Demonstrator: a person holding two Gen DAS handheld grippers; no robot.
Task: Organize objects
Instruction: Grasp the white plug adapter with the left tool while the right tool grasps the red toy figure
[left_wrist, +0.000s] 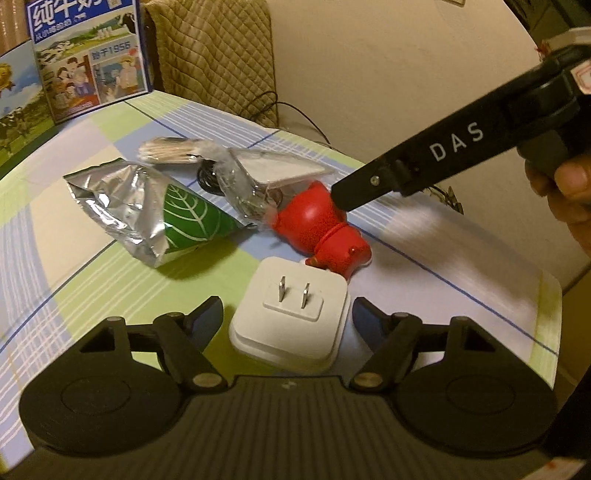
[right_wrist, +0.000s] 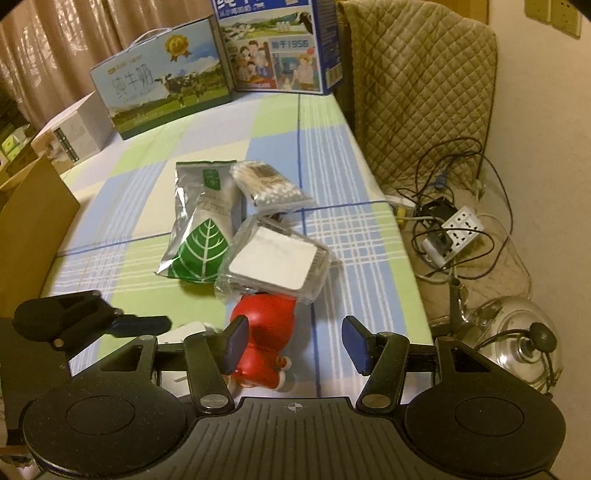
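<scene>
A white plug adapter (left_wrist: 291, 314) lies prongs up on the checked tablecloth, between the open fingers of my left gripper (left_wrist: 288, 314). A red toy figure (left_wrist: 317, 225) lies just beyond it; it also shows in the right wrist view (right_wrist: 264, 343). My right gripper (right_wrist: 295, 343) is open just above the toy, its left fingertip (right_wrist: 234, 345) in front of the toy. Behind lie a silver pouch with a green leaf (right_wrist: 203, 225), a clear packet with a white card (right_wrist: 275, 260) and a pack of cotton swabs (right_wrist: 267, 186).
Two milk cartons (right_wrist: 162, 92) stand at the table's far end. A cardboard box (right_wrist: 33, 218) is at the left edge. A quilted chair (right_wrist: 417, 85), a power strip with cables (right_wrist: 458, 229) and a metal kettle (right_wrist: 517, 343) lie past the right edge.
</scene>
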